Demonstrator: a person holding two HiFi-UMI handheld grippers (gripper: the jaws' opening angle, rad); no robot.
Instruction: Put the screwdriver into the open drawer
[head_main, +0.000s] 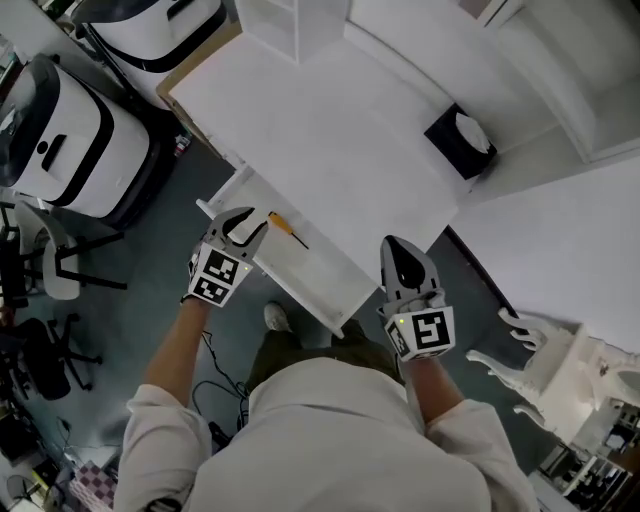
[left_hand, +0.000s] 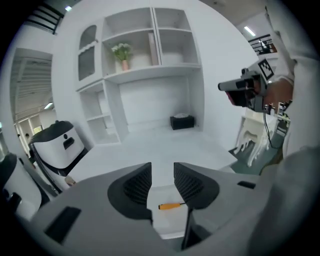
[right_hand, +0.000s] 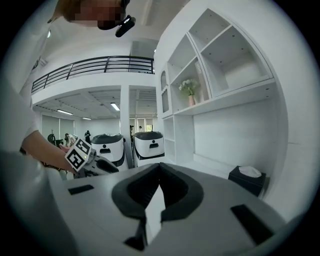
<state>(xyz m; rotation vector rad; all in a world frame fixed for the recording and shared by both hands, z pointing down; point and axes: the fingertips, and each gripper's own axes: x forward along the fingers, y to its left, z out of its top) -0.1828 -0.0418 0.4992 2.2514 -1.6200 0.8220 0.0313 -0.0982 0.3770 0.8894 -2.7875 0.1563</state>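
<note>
Screwdriver (head_main: 287, 229) lies inside the open drawer (head_main: 302, 264), at three o'clock from the left gripper (head_main: 243, 224), whose jaws stand apart and empty. The right gripper (head_main: 401, 248) is closed on nothing. Best to lift the left one straight clear without nudging the tool.

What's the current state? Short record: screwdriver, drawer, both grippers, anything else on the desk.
screwdriver: orange handle, lying flat inside the drawer, not gripped
drawer: open, pulled out from the desk's front edge
left gripper: jaws apart, empty, over the drawer's left end, beside the screwdriver
right gripper: jaws together, nothing between them, near the drawer's right end
desk: white, holds a black tissue box at its far side
task: looks done, judging by where the screwdriver lies
</note>
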